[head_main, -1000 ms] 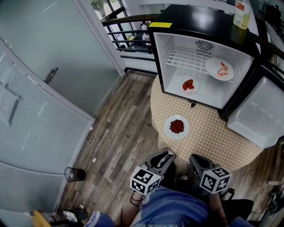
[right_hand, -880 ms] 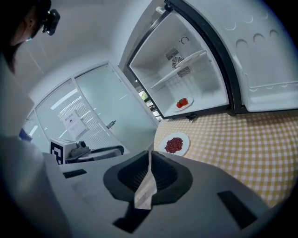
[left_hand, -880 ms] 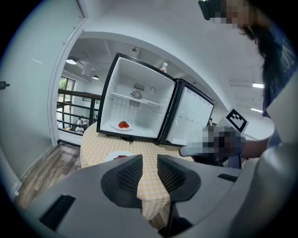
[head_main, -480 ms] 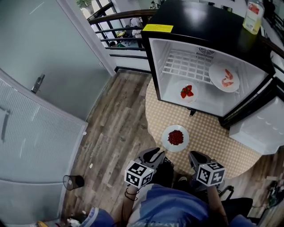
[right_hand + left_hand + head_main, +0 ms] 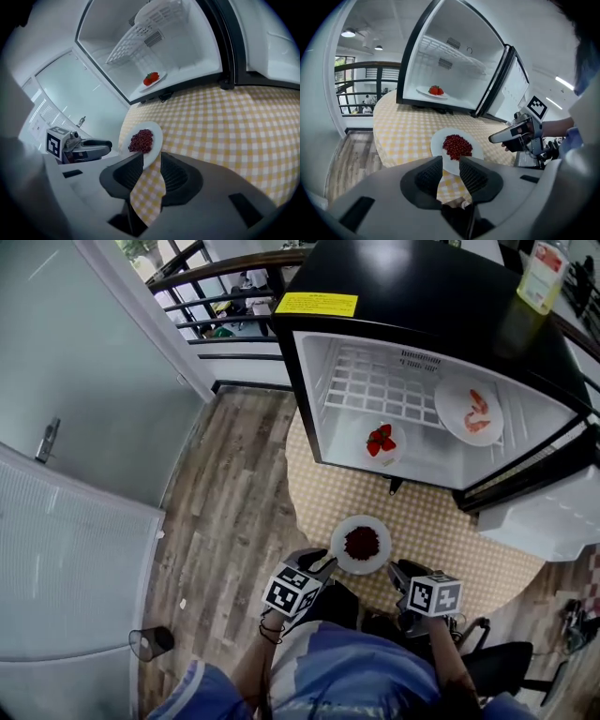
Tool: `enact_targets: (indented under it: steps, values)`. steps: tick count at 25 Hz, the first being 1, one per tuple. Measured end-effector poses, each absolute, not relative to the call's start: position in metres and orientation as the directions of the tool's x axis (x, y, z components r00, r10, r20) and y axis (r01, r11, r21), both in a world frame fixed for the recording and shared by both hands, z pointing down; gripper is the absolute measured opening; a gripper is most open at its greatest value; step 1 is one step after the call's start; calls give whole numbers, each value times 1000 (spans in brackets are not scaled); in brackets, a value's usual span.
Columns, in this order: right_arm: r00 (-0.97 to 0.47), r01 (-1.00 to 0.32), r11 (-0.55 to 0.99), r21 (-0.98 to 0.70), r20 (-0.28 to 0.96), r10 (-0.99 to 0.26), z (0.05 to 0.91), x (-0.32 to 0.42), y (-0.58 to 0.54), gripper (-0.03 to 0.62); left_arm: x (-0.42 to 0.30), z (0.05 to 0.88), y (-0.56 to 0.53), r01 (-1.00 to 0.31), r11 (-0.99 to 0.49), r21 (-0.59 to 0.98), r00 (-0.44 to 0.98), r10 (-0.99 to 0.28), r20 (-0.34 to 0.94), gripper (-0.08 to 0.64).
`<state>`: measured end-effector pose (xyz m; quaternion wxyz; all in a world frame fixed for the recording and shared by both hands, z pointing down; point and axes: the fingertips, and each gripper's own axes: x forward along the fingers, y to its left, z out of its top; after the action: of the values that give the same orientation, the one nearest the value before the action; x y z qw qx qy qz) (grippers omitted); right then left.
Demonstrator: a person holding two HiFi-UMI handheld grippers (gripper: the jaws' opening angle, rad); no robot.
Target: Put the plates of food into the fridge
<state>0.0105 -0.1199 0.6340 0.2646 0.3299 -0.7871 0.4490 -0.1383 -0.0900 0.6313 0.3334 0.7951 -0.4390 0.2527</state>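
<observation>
Plate of red berries (image 5: pixel 362 544) sitting on the checked desk (image 5: pixel 441 521), close to its near edge, between the two grippers. Left gripper (image 5: pixel 317 564) hovering just left of that plate, jaws opening and standing moderately apart, the plate's near rim showing in the gap at the tips, pads not pressing on it. Right gripper (image 5: pixel 403 570) hanging just right of the plate, jaws likewise apart and gripping nothing, the rim lying by one tip. Fridge (image 5: pixel 412 287) standing open at the far side of the desk, door (image 5: pixel 548 521) swinging out to the right. Plate of strawberries (image 5: pixel 381 441) lying on the fridge floor, left of middle. Plate of pink food (image 5: pixel 469 411) resting higher up at the right, on the wire shelf (image 5: pixel 375 385). Yellowish bottle (image 5: pixel 544 273) standing on the fridge top, far right corner.
</observation>
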Motion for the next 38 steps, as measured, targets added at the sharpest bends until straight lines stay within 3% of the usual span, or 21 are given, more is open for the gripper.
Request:
enact_targets:
  steps: [11,20,28,33,35,38]
  values:
    - [-583,-801,354,-483,763,-278,662,-3,-110,107,-136,663,-101,-821,-460,338,527,-384,758,107]
    - [-576,-807,326,-493,781,-243,669,-9,-112,112,-138,669,-109,-814,-449,369,542,-358,761,107]
    - [-615,-788,217,-577,753,-234,666,-5,-115,51,-135,668,-119,-815,-448,368,542,-361,759,107]
    - [-613,-788,151,-597,737,-286,659,7,-126,26,-121,662,-128,-780,-479,402,591,-353,726,107]
    - [-639,-767,171,-619,710,-296,651,3,-128,13,-98,648,-134,-717,-530,453,670,-345,658,63]
    - [-619,-785,212,-582,723,-306,642,-5,-133,14,-59,627,-143,-642,-578,503,744,-313,591,60]
